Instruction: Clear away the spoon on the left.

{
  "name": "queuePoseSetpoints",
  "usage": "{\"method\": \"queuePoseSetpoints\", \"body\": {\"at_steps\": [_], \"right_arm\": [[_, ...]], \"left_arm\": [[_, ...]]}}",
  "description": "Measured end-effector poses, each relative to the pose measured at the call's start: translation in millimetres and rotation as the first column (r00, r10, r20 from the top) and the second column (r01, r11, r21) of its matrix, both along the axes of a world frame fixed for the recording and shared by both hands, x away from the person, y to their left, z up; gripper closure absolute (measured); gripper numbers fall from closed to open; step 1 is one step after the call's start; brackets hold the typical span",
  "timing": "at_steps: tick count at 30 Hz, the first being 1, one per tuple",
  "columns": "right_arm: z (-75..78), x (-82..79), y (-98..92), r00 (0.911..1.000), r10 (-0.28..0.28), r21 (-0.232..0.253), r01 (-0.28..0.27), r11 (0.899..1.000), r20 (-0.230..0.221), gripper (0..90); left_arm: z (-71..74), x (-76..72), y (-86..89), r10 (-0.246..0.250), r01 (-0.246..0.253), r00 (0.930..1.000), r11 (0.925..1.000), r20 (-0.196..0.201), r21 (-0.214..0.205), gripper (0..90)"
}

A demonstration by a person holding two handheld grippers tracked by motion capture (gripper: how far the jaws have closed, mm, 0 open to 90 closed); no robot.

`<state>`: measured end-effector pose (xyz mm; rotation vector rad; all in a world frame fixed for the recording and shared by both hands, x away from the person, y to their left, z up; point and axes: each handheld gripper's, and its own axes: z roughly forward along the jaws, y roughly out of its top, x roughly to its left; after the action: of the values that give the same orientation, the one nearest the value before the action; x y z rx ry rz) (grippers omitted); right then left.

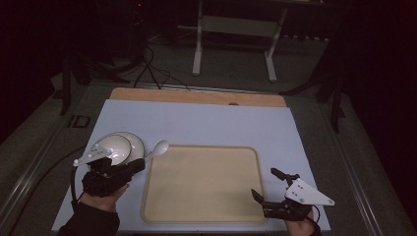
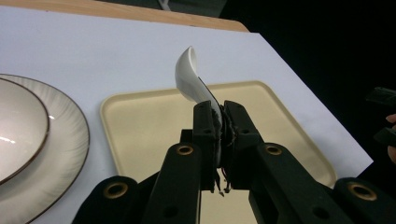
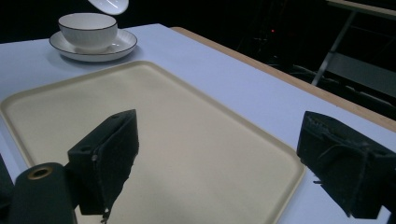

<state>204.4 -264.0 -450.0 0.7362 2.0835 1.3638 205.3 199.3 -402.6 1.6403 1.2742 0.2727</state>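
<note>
A white spoon [image 2: 191, 77] is gripped by its handle between the closed jaws of the left tongs [image 2: 219, 123]. The spoon is held clear of the desk [image 1: 206, 123], with its scoop raised above the far left corner of the tray [image 1: 204, 184] and pointing away from the hand. In the high view the scoop [image 1: 161, 146] is seen just beside the tray's far left corner, between that corner and the plate [image 1: 138, 142].

A white bowl [image 3: 88, 28] with a dark rim is seated on the plate [image 3: 119, 46], which rests on the desk to the left of the tray, near its far left corner.

The beige tray lies flat on the desk, and its surface is bare.

The right tongs [image 1: 268, 184] are held wide apart over the tray's near right corner, with nothing between the jaws. The left hand [image 1: 101, 194] is positioned left of the tray's near edge.
</note>
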Motion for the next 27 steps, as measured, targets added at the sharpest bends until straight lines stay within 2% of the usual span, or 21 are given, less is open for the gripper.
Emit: {"method": "queuePoseSetpoints", "body": {"at_steps": [6,8,11,19,22,27], "right_arm": [[-0.3,0.0,0.4,1.0000,0.000,0.000,0.000,1.000,-0.001,12.9],[-0.3,0.1,-0.2,1.0000,-0.001,0.003,0.001,1.000,0.001,12.9],[-0.3,0.3,-0.7,1.0000,0.000,0.006,0.000,1.000,0.001,12.9],[-0.6,0.6,-1.0,1.0000,0.002,0.009,-0.002,1.000,-0.004,12.9],[-1.0,1.2,-1.2,0.9999,0.002,0.011,-0.002,1.000,-0.010,12.9],[-1.7,1.9,-0.4,0.9999,0.001,0.010,-0.001,1.000,-0.014,12.9]], "left_arm": [[-9.0,-0.6,-18.0,-0.018,0.018,0.9998,0.9998,0.004,0.005,85.2],[-12.4,0.2,-24.6,-0.028,0.027,0.9996,0.9995,0.002,0.018,85.2],[-17.8,2.2,-32.7,-0.039,0.039,0.9992,0.9992,-0.009,0.006,85.2],[-31.7,4.4,-45.9,-0.012,0.012,0.9999,0.9994,-0.005,-0.032,85.2],[-33.7,3.2,-51.0,0.008,-0.008,0.9999,0.9991,0.011,-0.043,85.2],[-39.7,-0.5,-54.3,0.049,-0.046,0.9986,0.9930,0.021,-0.109,85.2]]}}
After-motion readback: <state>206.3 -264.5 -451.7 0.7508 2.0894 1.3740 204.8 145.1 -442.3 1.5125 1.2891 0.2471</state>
